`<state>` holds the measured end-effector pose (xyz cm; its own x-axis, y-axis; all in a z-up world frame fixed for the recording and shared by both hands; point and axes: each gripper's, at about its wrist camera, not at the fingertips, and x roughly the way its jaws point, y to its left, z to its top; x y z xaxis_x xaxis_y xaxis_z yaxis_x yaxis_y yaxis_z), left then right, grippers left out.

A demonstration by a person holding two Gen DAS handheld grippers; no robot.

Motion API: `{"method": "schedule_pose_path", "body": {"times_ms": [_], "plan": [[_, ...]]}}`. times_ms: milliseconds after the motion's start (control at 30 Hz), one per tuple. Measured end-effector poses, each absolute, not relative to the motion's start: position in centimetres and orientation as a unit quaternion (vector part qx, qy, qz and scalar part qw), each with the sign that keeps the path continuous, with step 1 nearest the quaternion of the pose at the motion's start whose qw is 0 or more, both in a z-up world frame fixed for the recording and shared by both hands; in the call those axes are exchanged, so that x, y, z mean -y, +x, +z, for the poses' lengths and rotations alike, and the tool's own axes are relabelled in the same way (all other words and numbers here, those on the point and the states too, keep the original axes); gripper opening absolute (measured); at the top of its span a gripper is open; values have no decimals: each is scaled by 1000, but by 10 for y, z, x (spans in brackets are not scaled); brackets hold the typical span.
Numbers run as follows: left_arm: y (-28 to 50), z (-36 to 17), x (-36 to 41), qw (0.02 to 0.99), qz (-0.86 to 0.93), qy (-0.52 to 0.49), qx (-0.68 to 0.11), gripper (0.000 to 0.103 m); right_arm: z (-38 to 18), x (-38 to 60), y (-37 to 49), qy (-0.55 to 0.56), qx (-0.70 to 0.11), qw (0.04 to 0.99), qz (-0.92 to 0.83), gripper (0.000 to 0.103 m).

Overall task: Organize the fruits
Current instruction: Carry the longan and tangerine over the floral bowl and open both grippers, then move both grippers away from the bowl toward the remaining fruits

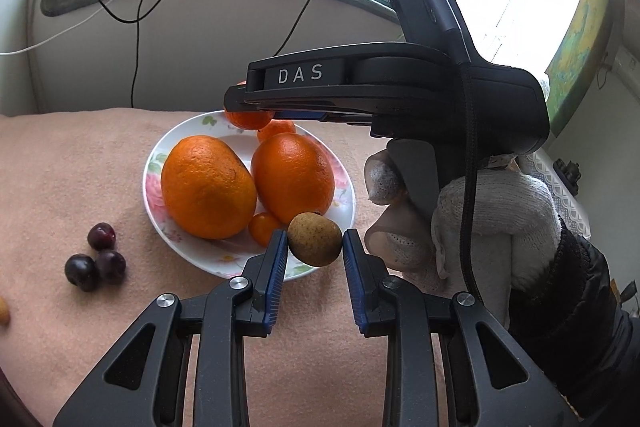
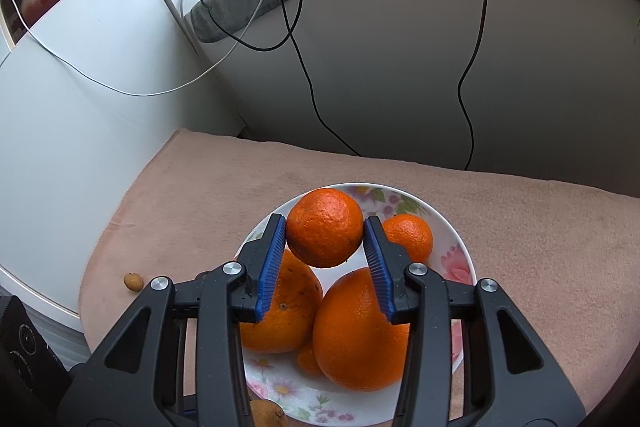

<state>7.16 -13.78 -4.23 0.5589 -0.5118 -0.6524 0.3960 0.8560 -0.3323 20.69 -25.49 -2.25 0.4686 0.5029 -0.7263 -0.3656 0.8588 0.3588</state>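
1. Left tongs are nearest to the left wrist camera; their blue pads press from both sides on a small brown longan, so they are clenched on it.
2. This longan hangs over the near rim of the floral plate, just beside a small kumquat which lies in the plate.
3. Two big oranges lie side by side in the plate and touch each other; the second orange is to the right.
4. Right tongs grasp a mandarin between the blue pads and hold it above the plate, over the far half.
5. One more mandarin rests in the plate at the far right side, behind the big oranges.
6. Three dark cherries lie together on the pink blanket, left of the plate and apart from it.
7. Another longan lies alone on the blanket near its left edge.
8. A gloved hand holds the handle of the right tongs, as the left wrist view shows.
9. Black and white cables hang down from the window sill behind the blanket.
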Motion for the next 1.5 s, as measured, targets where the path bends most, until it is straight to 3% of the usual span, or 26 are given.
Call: {"method": "schedule_pose_path", "body": {"times_ms": [133,200,267,300,367,400,533,667,767,900,1500], "plan": [[73,-42,139,881,-254,-73,-392,27,-22,258,207,82,-445,856,249,49],[73,-42,139,881,-252,-71,-393,27,-19,261,207,88,-437,861,246,73],[73,-43,141,881,-250,-71,-394,27,-17,264,206,96,-429,864,246,80],[73,-43,141,881,-249,-71,-395,28,-17,264,206,99,-428,864,247,80],[73,-42,142,883,-247,-69,-393,43,-16,266,206,101,-426,865,245,80],[72,-41,142,885,-244,-67,-391,55,-16,267,206,101,-425,866,244,80],[69,-38,140,891,-239,-61,-382,64,-17,272,205,112,-424,866,242,80],[67,-37,139,891,-237,-62,-383,65,-15,273,202,114,-422,867,239,81],[65,-35,138,891,-236,-62,-383,68,-12,275,197,116,-414,871,236,90],[63,-34,134,892,-233,-67,-382,72,-7,275,192,118,-411,872,237,91],[44,-28,82,907,-188,-79,-368,73,8,255,154,97,-385,883,251,91]]}}
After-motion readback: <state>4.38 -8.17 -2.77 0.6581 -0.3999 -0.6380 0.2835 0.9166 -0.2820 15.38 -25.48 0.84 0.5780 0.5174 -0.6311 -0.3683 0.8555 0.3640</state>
